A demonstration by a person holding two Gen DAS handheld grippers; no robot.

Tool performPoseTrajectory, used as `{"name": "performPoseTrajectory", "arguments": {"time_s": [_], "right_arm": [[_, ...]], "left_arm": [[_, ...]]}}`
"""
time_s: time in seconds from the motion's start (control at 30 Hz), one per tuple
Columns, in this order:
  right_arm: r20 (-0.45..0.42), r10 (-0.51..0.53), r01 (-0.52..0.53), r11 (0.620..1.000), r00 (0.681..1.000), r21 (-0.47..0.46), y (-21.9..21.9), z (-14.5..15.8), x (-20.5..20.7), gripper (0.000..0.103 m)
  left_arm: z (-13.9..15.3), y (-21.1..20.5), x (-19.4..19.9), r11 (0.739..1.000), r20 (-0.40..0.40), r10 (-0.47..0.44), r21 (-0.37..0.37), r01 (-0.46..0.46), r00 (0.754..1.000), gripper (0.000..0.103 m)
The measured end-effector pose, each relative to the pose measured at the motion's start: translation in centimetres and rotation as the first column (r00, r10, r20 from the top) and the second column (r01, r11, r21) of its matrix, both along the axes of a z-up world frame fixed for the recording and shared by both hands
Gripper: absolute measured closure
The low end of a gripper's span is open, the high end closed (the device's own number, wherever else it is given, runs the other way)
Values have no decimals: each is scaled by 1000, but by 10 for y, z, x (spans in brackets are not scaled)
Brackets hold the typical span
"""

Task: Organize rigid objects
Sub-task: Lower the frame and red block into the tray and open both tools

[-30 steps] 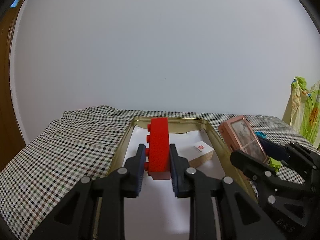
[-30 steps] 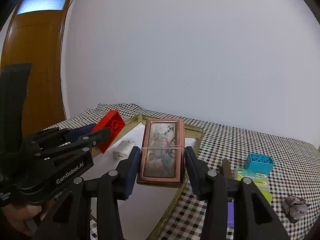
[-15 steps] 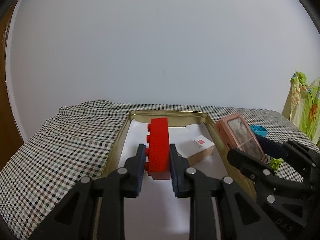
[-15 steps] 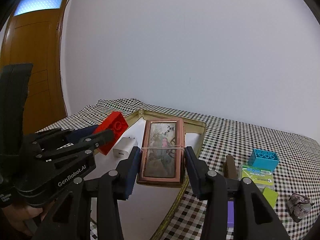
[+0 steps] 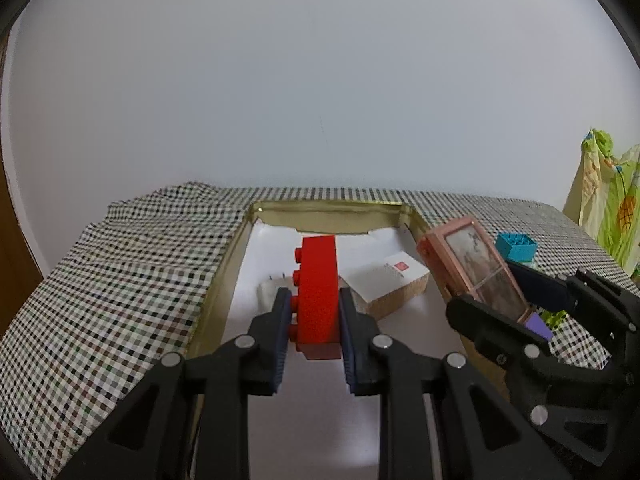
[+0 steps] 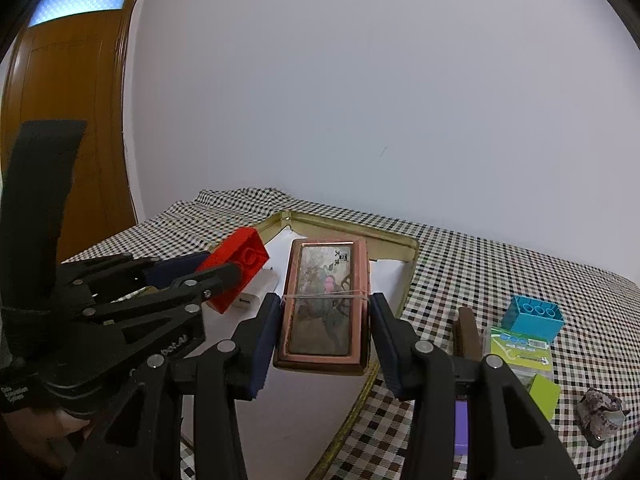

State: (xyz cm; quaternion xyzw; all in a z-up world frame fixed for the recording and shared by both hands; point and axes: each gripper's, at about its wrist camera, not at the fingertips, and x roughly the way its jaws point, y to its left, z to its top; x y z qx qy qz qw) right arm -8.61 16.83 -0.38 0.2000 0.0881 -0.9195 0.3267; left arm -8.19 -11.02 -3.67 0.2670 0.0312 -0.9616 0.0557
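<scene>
Two grippers hang over a gold-rimmed tray (image 5: 224, 272) that sits on a black-and-white checked tablecloth (image 5: 120, 288), and each one carries something. The left gripper (image 5: 314, 316) has its jaws closed tight on a red building brick (image 5: 318, 288), pads pressed to both long faces, studs pointing to its left; the brick is held above the tray's white floor, over the middle. The right gripper (image 6: 325, 330) has its jaws clamped on the two long sides of a pink rectangular case (image 6: 325, 300) with a picture on its lid and a thin band across it. The case hangs over the tray's right-hand rim, partly above the tray and partly above the cloth.

Inside the tray, a small box with a white top and a red mark (image 5: 390, 282) lies just right of the brick, and a white charger plug (image 5: 269, 290) lies just left of it. Outside the tray, to its right on the cloth, are a turquoise brick (image 6: 534, 318), a green packet (image 6: 520, 350), a brown block (image 6: 466, 330), a purple piece (image 6: 461, 424) and, farthest from the tray, a crumpled grey scrap (image 6: 602, 420). A brown door (image 6: 60, 140) stands beyond the tray's left side.
</scene>
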Motion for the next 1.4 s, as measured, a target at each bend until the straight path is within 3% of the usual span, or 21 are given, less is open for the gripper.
{"name": "performPoseTrajectory", "arguments": {"time_s": [0.6, 0.93, 1.4], "right_arm": [[64, 21, -23, 999, 998, 32, -15, -5, -16, 55], [123, 3, -10, 999, 992, 53, -16, 6, -44, 55], [210, 25, -59, 986, 977, 158, -47, 2, -76, 55]], "left_arm": [[-5, -8, -8, 999, 81, -9, -29, 12, 997, 81], [-5, -14, -23, 999, 167, -28, -27, 33, 986, 81], [-7, -22, -30, 998, 215, -20, -59, 33, 976, 81]]}}
